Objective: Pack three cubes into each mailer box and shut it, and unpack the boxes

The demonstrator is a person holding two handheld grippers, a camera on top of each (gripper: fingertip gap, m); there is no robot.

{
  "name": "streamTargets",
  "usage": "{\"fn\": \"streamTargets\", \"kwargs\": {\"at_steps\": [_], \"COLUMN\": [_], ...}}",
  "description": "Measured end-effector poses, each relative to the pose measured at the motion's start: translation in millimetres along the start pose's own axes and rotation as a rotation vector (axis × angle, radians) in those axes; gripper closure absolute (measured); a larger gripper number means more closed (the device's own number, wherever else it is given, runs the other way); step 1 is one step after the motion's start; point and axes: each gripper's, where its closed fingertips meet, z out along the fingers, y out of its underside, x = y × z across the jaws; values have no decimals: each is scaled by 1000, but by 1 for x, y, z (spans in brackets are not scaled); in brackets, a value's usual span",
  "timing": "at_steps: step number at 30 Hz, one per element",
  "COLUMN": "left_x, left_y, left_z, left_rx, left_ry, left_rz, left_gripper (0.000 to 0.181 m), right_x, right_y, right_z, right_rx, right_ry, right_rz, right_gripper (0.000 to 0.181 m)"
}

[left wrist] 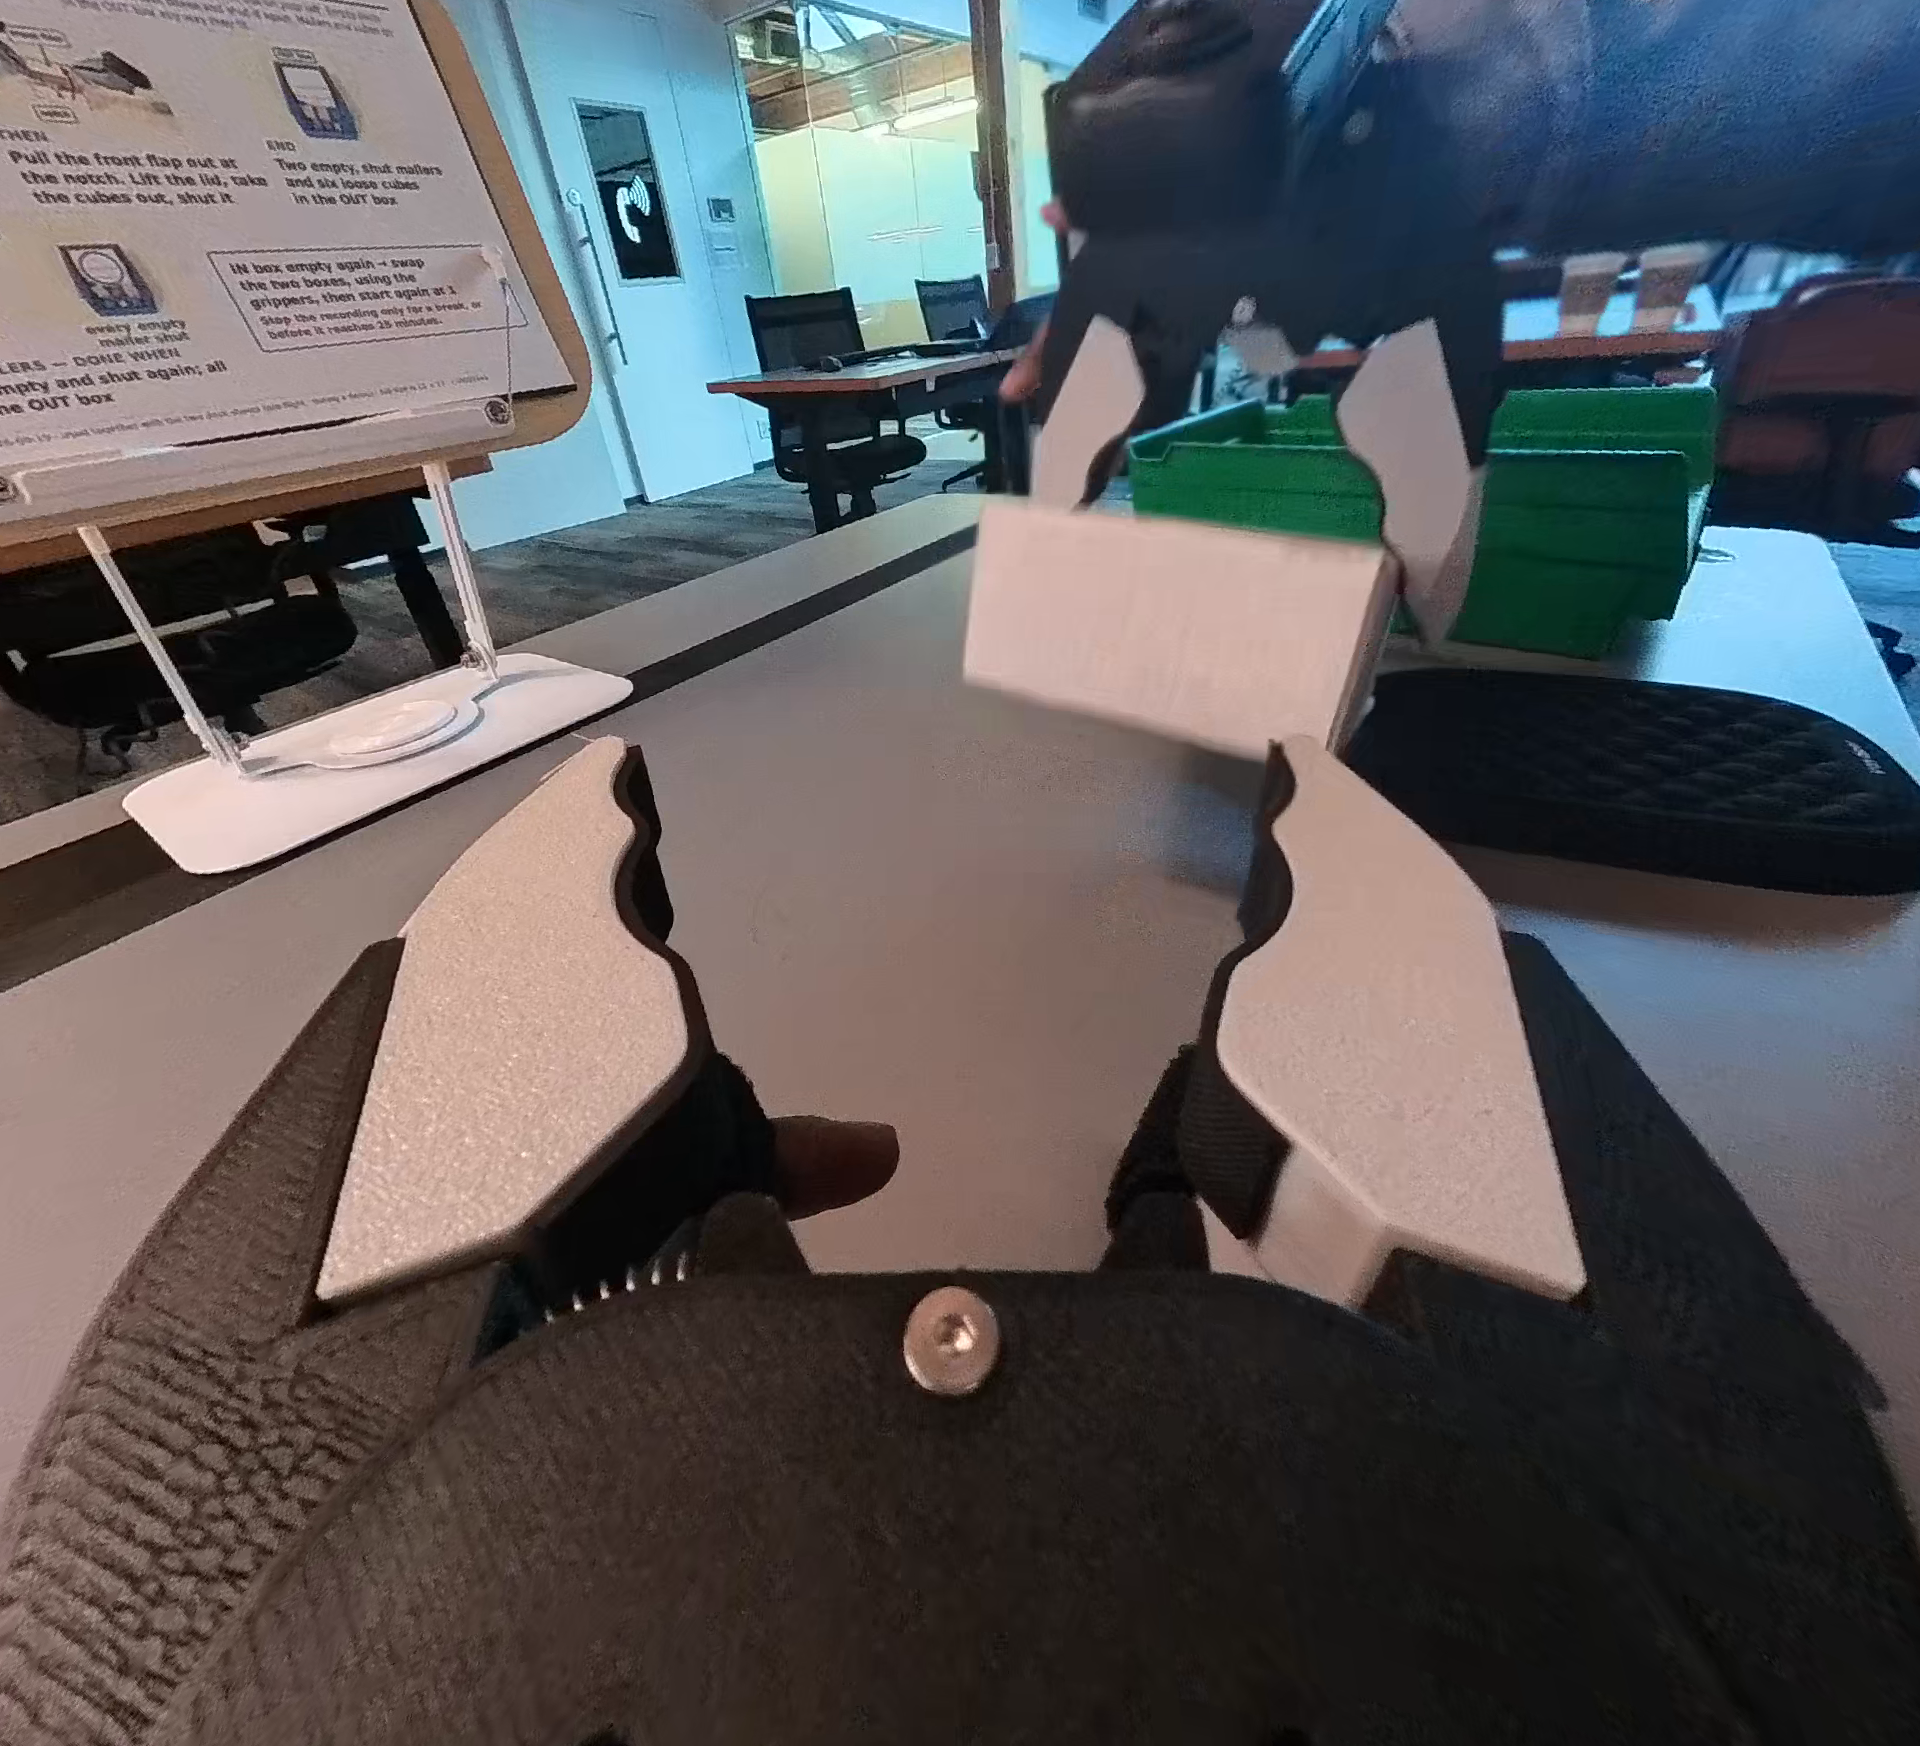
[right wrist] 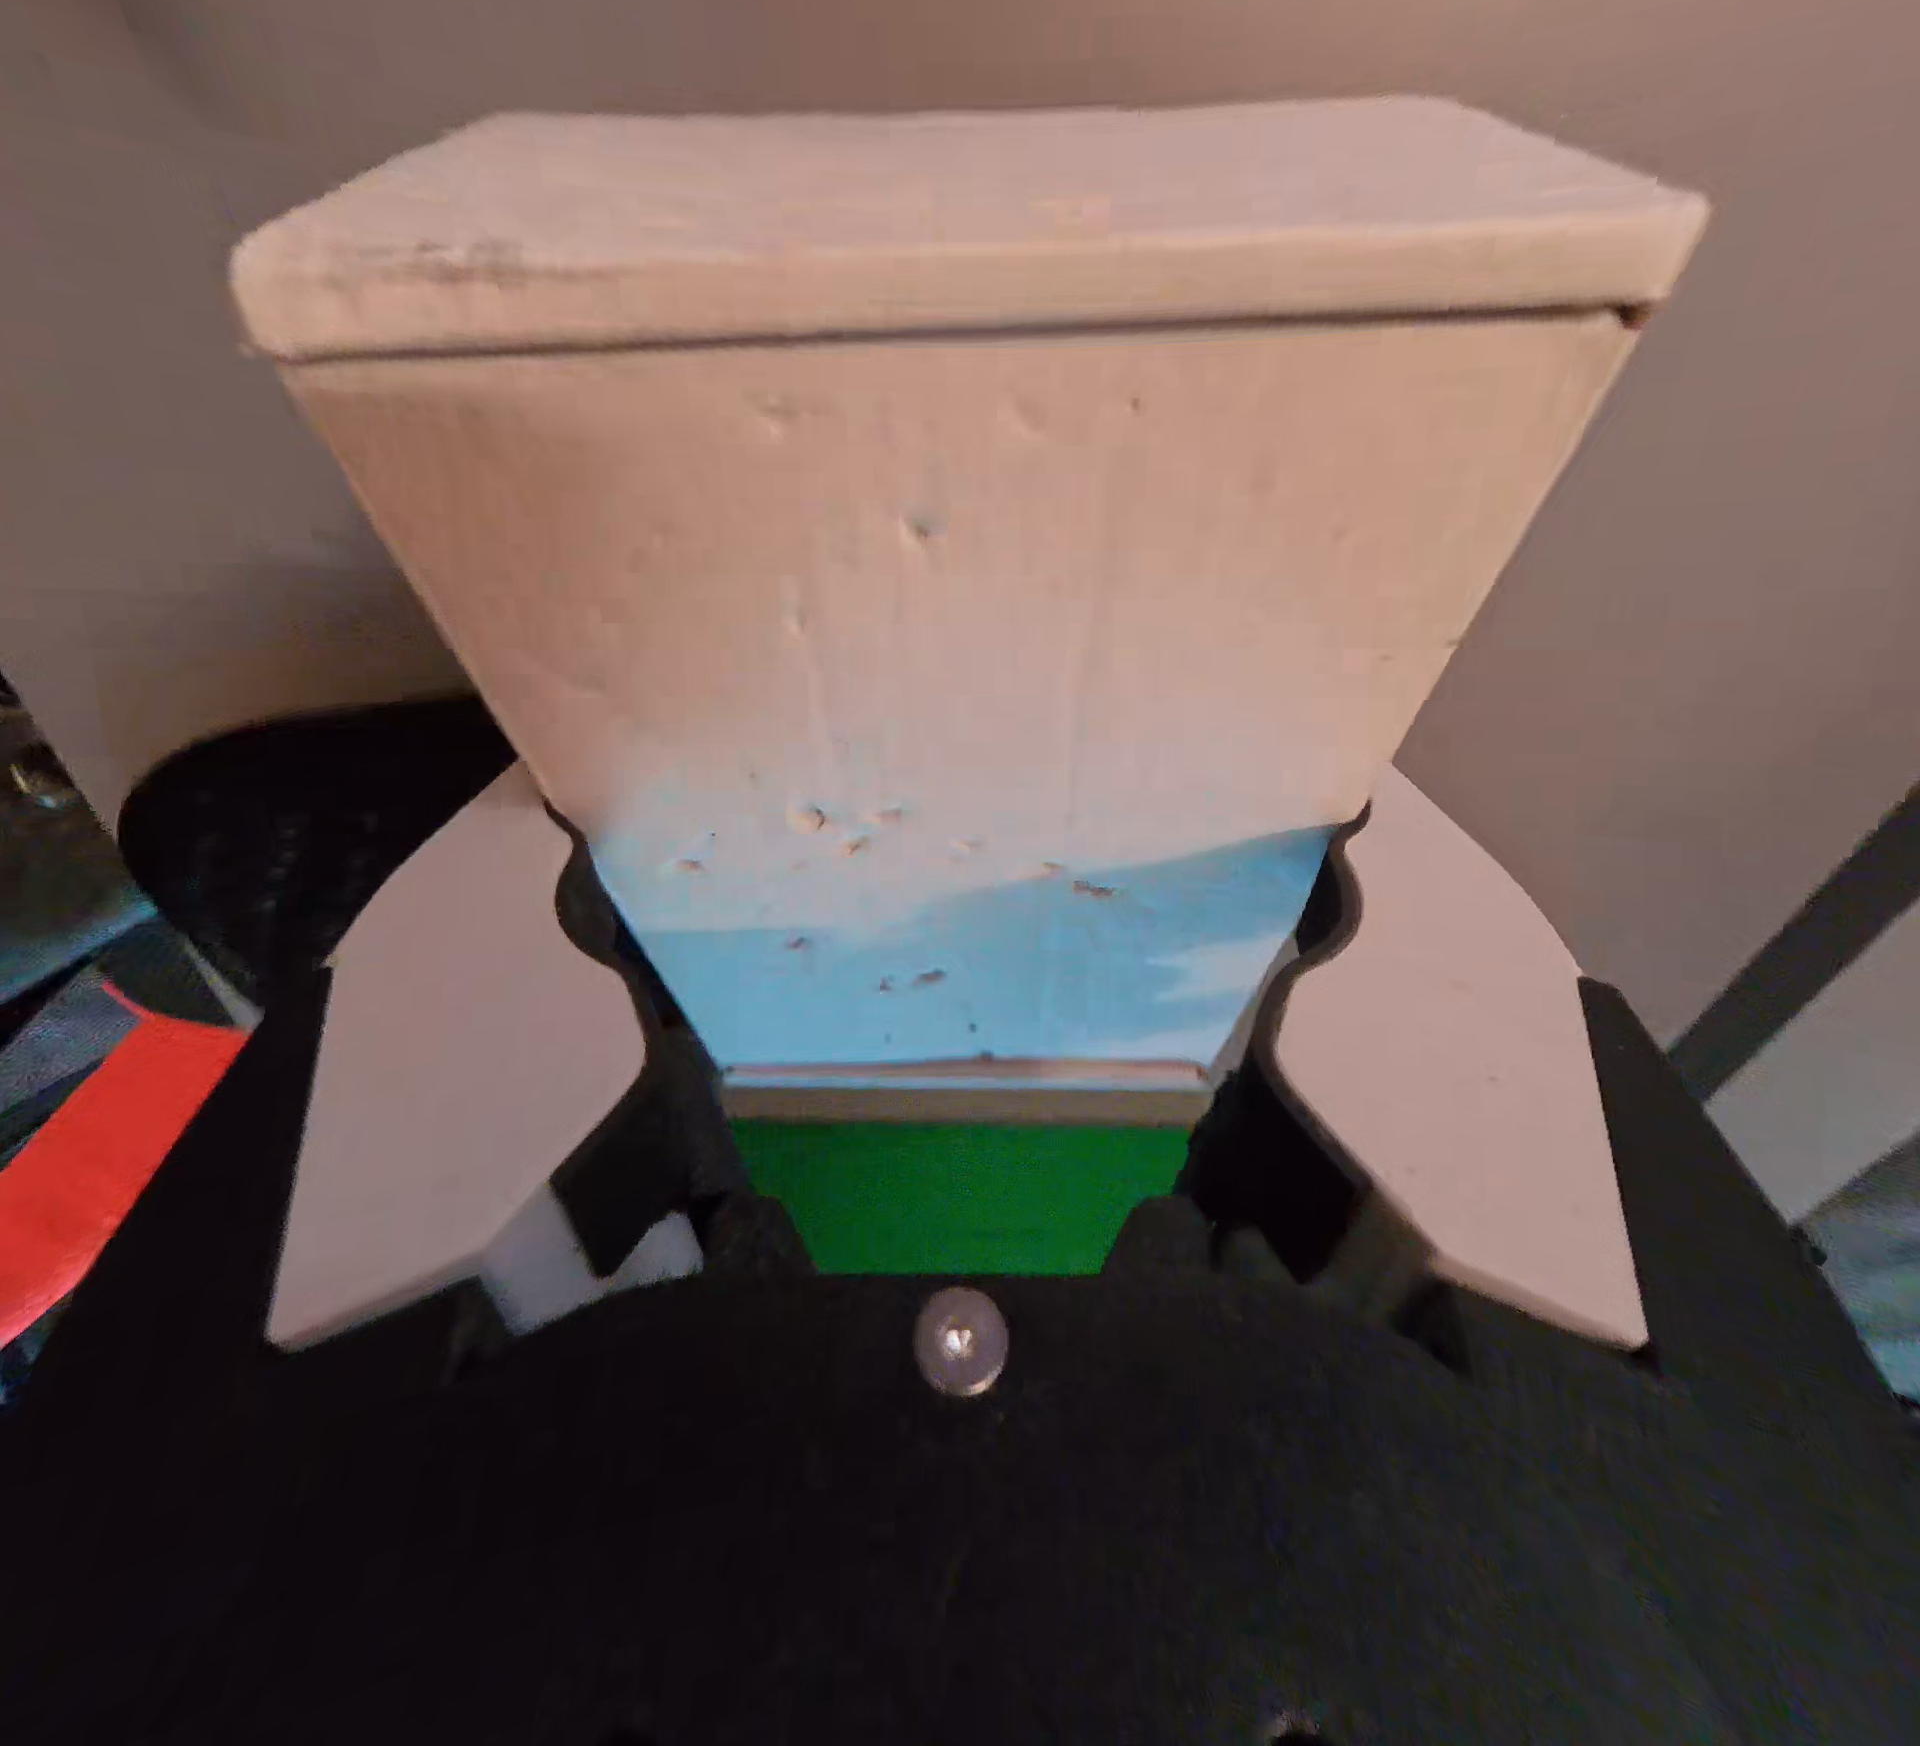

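Note:
A white mailer box (right wrist: 935, 553) with its lid shut is gripped between the fingers of my right gripper (right wrist: 956, 823), which holds it by its two sides. In the left wrist view the same box (left wrist: 1174, 626) hangs slightly tilted just above the grey table (left wrist: 883, 865), with the right gripper (left wrist: 1247, 543) coming down on it from above. My left gripper (left wrist: 956, 792) is open and empty, low over the table, a short way in front of the box. No cubes are visible.
Green bins (left wrist: 1558, 491) stand behind the box; one shows under it in the right wrist view (right wrist: 956, 1187). A black mesh mat (left wrist: 1621, 782) lies at the right. An instruction sheet on a stand (left wrist: 260, 138) is at the left, its white base (left wrist: 364, 761) on the table.

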Motion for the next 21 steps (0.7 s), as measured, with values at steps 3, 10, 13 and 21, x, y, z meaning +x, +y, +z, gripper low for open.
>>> {"fn": "streamTargets", "kwargs": {"at_steps": [3, 10, 13, 21], "left_x": [0, -6, -9, -9], "left_y": [0, -1, 0, 0], "left_z": [0, -1, -1, -1], "left_rx": [2, 12, 13, 12], "left_ry": [-2, -14, -19, -18], "left_rz": [-2, -47, -65, -69], "left_gripper": [73, 73, 74, 74], "right_x": [-2, -7, -14, -12], "right_y": [46, 162, 173, 114], "right_z": [-21, -62, -63, -43], "right_rx": [-36, -127, -128, -5], "right_ry": [15, 66, 66, 46], "right_rz": [70, 263, 275, 183], "right_gripper": [51, 52, 53, 53]}}
